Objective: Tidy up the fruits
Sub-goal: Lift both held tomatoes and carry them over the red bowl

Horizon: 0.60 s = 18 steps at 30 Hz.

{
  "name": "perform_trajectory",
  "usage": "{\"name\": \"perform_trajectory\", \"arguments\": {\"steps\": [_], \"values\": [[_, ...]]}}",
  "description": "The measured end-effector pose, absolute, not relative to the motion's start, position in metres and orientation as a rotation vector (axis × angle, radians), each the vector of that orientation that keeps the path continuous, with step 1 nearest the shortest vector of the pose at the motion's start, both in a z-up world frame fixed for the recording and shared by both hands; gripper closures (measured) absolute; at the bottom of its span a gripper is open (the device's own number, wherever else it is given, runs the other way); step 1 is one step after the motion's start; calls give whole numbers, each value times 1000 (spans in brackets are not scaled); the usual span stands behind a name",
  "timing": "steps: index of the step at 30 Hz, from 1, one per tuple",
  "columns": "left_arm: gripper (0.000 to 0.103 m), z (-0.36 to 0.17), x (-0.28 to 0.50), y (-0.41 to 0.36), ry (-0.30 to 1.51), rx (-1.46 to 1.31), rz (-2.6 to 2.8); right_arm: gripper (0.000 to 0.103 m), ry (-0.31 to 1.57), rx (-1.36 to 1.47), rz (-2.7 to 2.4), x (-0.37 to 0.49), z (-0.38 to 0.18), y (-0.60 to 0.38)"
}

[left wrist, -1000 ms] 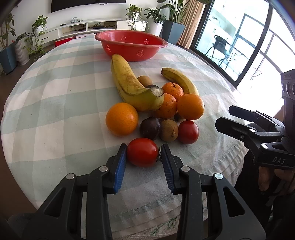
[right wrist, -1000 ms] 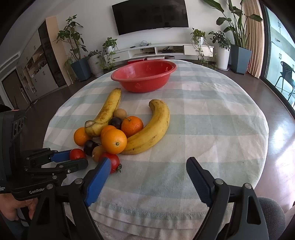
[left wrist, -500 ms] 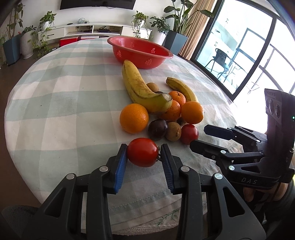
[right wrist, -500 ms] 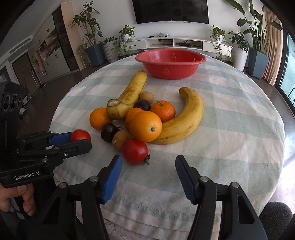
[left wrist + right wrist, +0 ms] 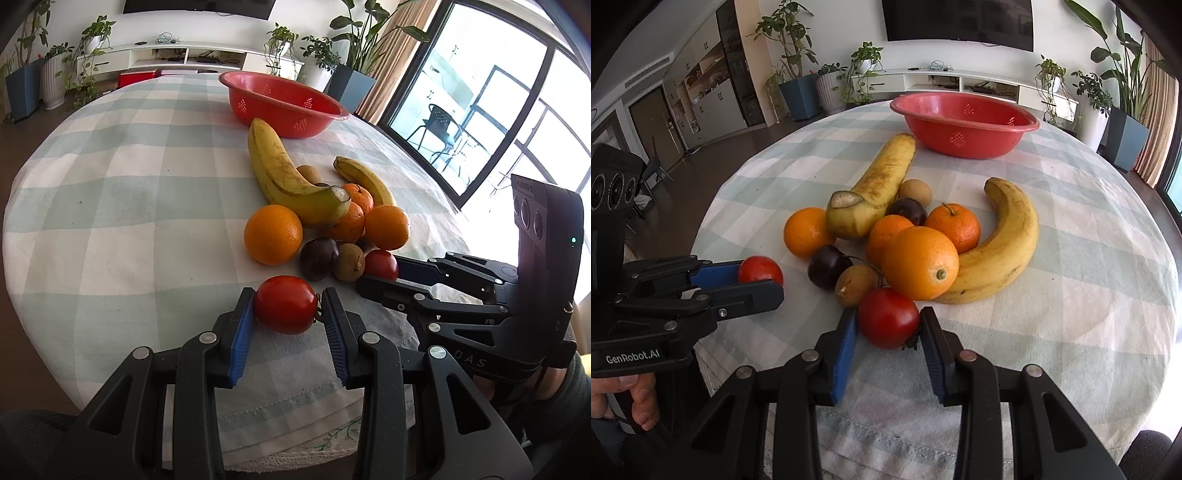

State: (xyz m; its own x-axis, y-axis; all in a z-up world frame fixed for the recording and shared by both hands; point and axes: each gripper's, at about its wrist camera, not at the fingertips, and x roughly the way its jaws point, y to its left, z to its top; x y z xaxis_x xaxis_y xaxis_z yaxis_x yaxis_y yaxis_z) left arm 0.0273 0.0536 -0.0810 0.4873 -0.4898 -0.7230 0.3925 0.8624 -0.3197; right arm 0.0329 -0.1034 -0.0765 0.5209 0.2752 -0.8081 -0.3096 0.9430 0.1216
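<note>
My left gripper (image 5: 288, 314) is shut on a red tomato (image 5: 286, 304) near the table's front edge; it also shows in the right wrist view (image 5: 760, 270). My right gripper (image 5: 888, 328) has closed around a second red tomato (image 5: 887, 318), its pads touching both sides. That tomato sits at the front of a fruit pile: several oranges (image 5: 919, 262), two bananas (image 5: 997, 243), dark plums (image 5: 827, 266) and brown kiwis (image 5: 855, 285). A red basket (image 5: 964, 123) stands empty at the far side.
The round table has a green-white checked cloth (image 5: 1089, 266). Potted plants, a TV shelf and glass doors lie beyond. The right gripper's body (image 5: 480, 302) sits close beside the left one at the table's front right.
My right gripper moved forward to the pile and closed from wide open onto the second tomato. My left gripper kept hold of its tomato and shifted slightly left.
</note>
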Motion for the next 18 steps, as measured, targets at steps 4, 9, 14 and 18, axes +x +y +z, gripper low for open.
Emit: {"name": "perform_trajectory", "arguments": {"steps": [4,9,14,18], "values": [[69,-81,27,53,917,-116,-538,68,962,-21,361,35,-77,-106],[69,-81,27,53,917,-115,-538,69,969,13,376,31,-76,-110],[69,-81,27,52,916,-113,-540,69,964,41,391,28,-71,-116],[69,-79,27,51,913,-122,-545,69,964,73,427,24,-67,-121]]}}
